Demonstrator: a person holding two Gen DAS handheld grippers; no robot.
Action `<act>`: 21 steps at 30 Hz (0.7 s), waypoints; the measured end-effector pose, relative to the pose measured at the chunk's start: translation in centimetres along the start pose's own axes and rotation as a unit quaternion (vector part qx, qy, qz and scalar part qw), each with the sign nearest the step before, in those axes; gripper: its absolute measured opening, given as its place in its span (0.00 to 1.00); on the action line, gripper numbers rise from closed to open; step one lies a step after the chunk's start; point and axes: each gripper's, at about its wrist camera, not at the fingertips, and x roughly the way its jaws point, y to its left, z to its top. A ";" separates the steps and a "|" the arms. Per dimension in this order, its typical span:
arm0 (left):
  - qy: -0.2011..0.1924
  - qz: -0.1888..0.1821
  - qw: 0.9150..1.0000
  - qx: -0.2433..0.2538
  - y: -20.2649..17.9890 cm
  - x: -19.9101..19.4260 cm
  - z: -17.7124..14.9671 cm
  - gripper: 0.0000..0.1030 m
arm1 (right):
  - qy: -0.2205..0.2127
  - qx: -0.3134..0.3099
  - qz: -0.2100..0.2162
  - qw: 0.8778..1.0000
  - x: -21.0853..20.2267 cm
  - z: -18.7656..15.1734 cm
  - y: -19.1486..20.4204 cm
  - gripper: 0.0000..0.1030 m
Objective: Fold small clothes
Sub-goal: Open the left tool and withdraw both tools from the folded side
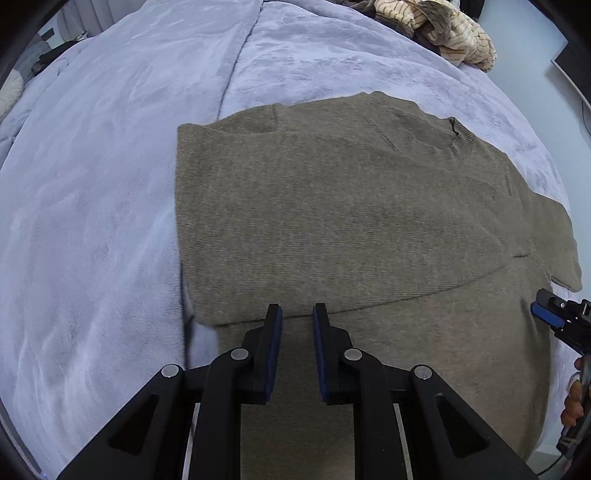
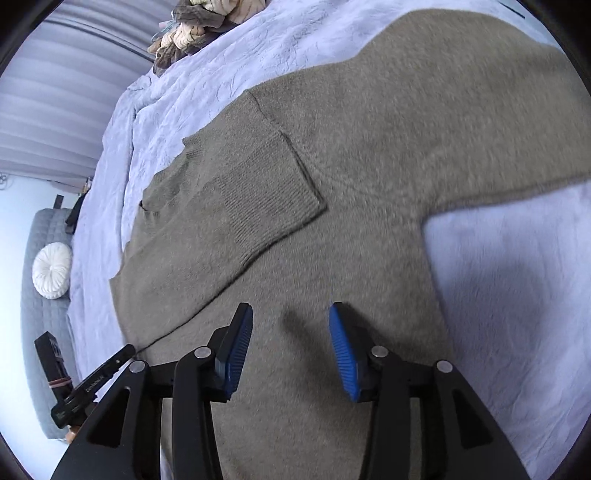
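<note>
A grey-brown knitted sweater (image 1: 351, 221) is laid flat on a bed covered by a pale lilac plush blanket (image 1: 92, 221). It fills the middle of both views. In the left wrist view one part of the sweater is seen folded over the body, its straight folded edge running across just ahead of the left gripper (image 1: 297, 314). A ribbed neckline is visible toward the far right corner of the sweater.

The left gripper is pointed steeply down over the sweater. Its dark blue pads are drawn close together, with a narrow gap left between them; no cloth is seen in that gap, so nothing is grasped.

In the right wrist view a sleeve (image 2: 255, 199) with a ribbed cuff is seen folded across the body of the sweater. The right gripper (image 2: 291, 321) is held above the cloth with its bright blue pads standing apart; nothing is caught between them, and their shadow falls on the knit below.

At the far end of the bed a heap of other clothes (image 1: 443, 29), cream with thin stripes mixed with darker pieces, is piled. Beyond the bed, in the right wrist view, a round white cushion (image 2: 51, 271) is seen on a grey quilted seat (image 2: 37, 332).
</note>
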 end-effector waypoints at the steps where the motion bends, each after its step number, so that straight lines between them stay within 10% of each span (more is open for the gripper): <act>1: 0.001 -0.003 1.000 0.001 -0.7 0.1 -0.1 0.18 | 0.002 0.001 0.002 1.000 0.0 -0.2 0.0 0.47; 6: 0.023 -0.007 1.000 0.006 -3.8 1.4 -0.2 0.25 | 0.011 0.007 0.015 1.000 -0.1 -1.3 -0.3 0.56; 8: 0.022 0.003 1.000 0.005 -4.3 1.4 -0.5 0.93 | 0.012 0.006 0.020 1.000 -0.3 -1.5 -0.4 0.59; 21: 0.016 0.039 0.999 0.016 -8.0 1.6 0.0 0.97 | 0.017 0.008 0.063 0.998 -0.2 -1.4 -0.4 0.78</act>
